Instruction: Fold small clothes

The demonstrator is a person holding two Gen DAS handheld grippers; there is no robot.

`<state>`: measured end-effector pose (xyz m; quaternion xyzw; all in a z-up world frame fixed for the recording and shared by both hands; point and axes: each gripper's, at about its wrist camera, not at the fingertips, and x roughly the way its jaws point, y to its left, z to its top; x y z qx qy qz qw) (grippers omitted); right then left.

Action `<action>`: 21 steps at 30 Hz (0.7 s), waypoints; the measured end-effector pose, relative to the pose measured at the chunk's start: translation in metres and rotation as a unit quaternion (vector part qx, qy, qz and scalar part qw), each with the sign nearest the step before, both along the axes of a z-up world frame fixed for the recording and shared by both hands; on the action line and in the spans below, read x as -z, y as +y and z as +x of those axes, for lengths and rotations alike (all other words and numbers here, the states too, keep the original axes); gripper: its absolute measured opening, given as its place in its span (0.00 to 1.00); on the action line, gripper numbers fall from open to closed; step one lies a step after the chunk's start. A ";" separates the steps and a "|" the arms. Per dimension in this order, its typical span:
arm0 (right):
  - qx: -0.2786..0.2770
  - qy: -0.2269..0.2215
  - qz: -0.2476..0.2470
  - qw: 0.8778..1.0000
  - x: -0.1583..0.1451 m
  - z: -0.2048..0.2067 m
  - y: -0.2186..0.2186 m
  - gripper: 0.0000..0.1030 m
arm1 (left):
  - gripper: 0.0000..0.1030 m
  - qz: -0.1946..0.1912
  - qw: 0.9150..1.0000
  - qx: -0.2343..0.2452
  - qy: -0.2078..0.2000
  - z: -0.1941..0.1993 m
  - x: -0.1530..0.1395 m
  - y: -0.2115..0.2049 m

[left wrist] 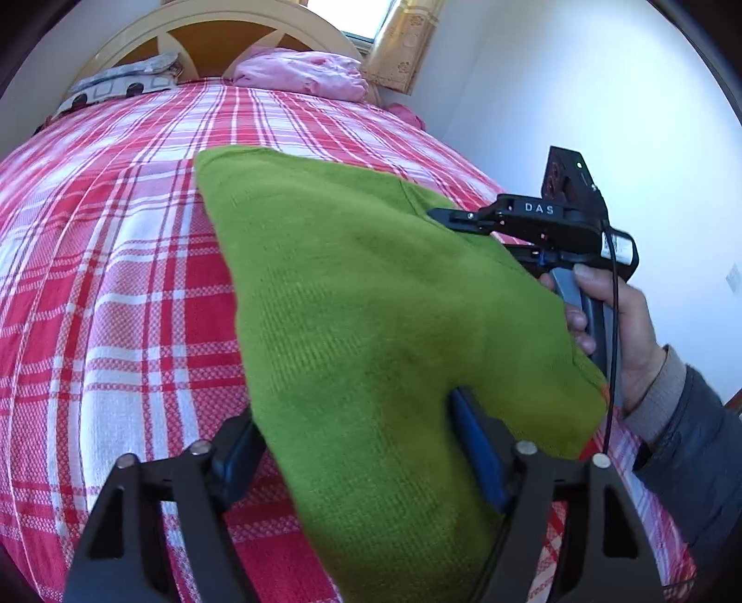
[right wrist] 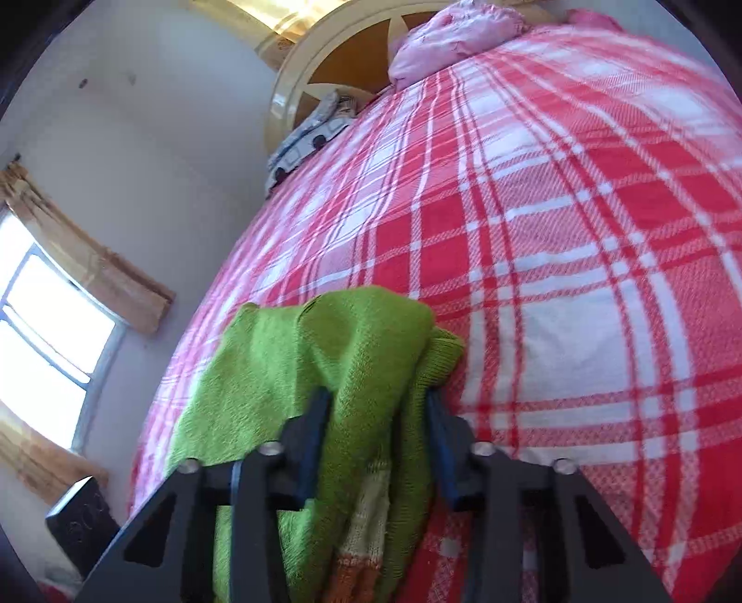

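A small green knit garment (left wrist: 352, 297) hangs stretched above a red and white plaid bed (left wrist: 116, 241). My left gripper (left wrist: 357, 445) has its blue-padded fingers around the garment's near edge, which fills the gap between them. My right gripper (left wrist: 459, 220) is seen from the side at the garment's right edge, shut on it. In the right wrist view the right gripper (right wrist: 380, 417) holds bunched green knit (right wrist: 361, 352) with cream and orange stripes low between its fingers. The far part of the garment lies on the bed.
A pink bundle (left wrist: 301, 76) and a grey patterned pillow (left wrist: 120, 81) lie by the wooden headboard (left wrist: 222, 41). A white wall (left wrist: 579, 93) is at the right. A window (right wrist: 41, 320) with a curtain shows in the right wrist view.
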<state>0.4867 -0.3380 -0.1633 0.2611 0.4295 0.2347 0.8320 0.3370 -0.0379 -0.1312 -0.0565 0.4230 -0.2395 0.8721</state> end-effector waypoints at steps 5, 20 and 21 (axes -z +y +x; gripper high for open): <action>-0.002 -0.013 -0.017 1.000 -0.002 -0.004 0.007 0.31 | 0.68 0.037 0.999 0.007 -0.012 -0.004 -0.002 -0.011; 0.012 -0.061 -0.088 0.994 -0.026 -0.035 0.026 0.23 | 0.33 0.088 0.995 0.016 -0.038 -0.022 -0.018 -0.008; 0.011 -0.062 -0.089 0.994 -0.027 -0.037 0.029 0.22 | 0.32 0.089 0.995 0.016 -0.037 -0.024 -0.020 -0.007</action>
